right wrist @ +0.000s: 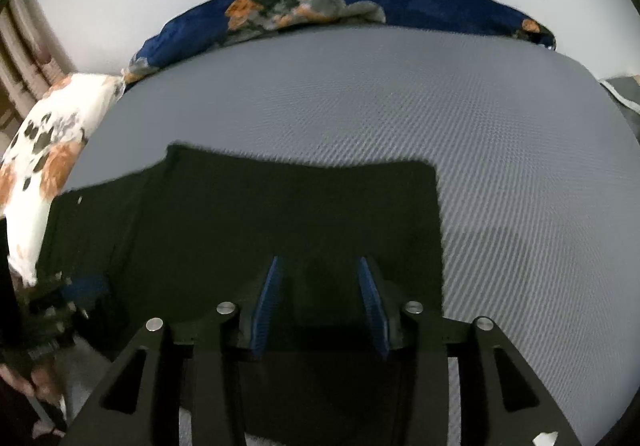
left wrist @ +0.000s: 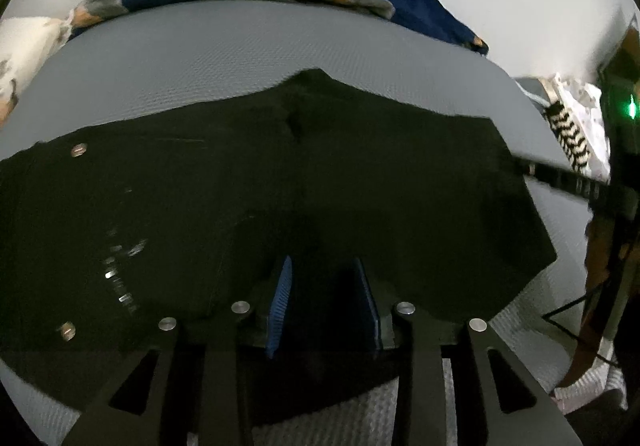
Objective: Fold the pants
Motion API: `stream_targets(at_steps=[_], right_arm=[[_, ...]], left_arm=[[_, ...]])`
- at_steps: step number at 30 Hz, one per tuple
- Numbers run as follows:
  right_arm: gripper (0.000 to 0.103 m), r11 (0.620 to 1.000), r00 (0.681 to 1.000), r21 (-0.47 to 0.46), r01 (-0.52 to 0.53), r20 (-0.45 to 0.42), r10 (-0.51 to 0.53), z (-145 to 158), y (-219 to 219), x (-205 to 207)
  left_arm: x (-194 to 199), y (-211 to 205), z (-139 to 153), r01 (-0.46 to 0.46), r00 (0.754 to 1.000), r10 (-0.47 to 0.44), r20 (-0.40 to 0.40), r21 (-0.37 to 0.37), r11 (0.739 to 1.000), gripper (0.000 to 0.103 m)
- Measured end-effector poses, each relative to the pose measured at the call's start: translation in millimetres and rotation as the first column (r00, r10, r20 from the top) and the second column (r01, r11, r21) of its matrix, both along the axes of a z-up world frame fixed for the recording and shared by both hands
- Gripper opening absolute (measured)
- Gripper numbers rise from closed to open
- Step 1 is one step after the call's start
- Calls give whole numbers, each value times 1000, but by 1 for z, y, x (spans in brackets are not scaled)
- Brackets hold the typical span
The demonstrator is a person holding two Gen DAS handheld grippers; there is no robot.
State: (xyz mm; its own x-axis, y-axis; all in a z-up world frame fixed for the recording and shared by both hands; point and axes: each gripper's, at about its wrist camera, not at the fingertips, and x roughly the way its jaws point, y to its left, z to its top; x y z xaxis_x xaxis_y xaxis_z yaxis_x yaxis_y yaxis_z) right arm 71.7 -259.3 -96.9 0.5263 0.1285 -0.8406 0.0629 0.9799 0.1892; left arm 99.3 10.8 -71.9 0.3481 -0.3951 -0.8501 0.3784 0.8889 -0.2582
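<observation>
Black pants (left wrist: 280,197) lie spread flat on the grey bed sheet (left wrist: 240,57), directly ahead of and beneath both tools. Metal rivets (left wrist: 79,149) show ahead and to the left of the left hand-held gripper (left wrist: 324,298), whose blue pads stand apart over the dark cloth. The right hand-held gripper (right wrist: 320,302) is likewise spread, above the pants near their straight right edge. Beyond the pants, ahead of both, lies a navy floral blanket (right wrist: 360,1); a white floral pillow (right wrist: 52,149) sits far left of the right one.
</observation>
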Motion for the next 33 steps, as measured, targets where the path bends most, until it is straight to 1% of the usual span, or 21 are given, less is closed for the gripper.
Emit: stream_targets(at_steps=[2,6,8,9,12,16,19,20,23,24,26,29,30,33], right_arm=[[39,1000,1000,3,-13,-19,13,-4,6,-7],[39,999,998,24,-25,-50,26,-10,18,-20],[39,999,997,41,-34,-63,36,-13,27,-24],[39,998,997,47,-41,-69,45,-14,32,-26],[41,997,995,60,-58,-77,63,-17,49,-26],[41,992,992,85,-88,-85,95,-17,75,-24],[41,987,987,109,-122,-93,132,-17,99,-15],[42,984,985,115,-136,-95,147,-17,108,-12],[42,975,974,127,-185,-107,198,-16,130,-2],[42,971,971,140,-196,-112,212,-15,136,1],[45,963,965,171,-210,-124,232,-13,145,6],[51,958,969,219,-188,-116,216,-6,147,13],[53,957,972,229,-178,-110,208,-3,146,15],[54,961,981,238,-142,-97,170,7,141,23]], left_arm=[[-1,12,7,-22,1000,22,9,-9,1000,38],[-4,50,28,-79,996,80,38,-20,997,42],[-6,74,40,-104,992,105,65,-19,994,50],[-7,84,44,-117,990,118,79,-13,993,51],[-10,123,56,-180,977,178,120,6,984,52],[-9,174,63,-284,951,282,131,-3,959,54],[-4,209,59,-359,927,359,105,-22,933,54],[-3,217,58,-370,924,371,94,-29,929,54],[3,239,49,-384,921,387,45,-55,922,54],[5,243,47,-382,923,385,25,-73,921,54],[11,252,37,-385,923,383,-38,-120,915,54],[20,264,24,-399,916,382,-123,-188,897,54],[22,267,21,-401,915,379,-139,-203,894,54],[31,273,9,-398,914,359,-191,-238,886,54]])
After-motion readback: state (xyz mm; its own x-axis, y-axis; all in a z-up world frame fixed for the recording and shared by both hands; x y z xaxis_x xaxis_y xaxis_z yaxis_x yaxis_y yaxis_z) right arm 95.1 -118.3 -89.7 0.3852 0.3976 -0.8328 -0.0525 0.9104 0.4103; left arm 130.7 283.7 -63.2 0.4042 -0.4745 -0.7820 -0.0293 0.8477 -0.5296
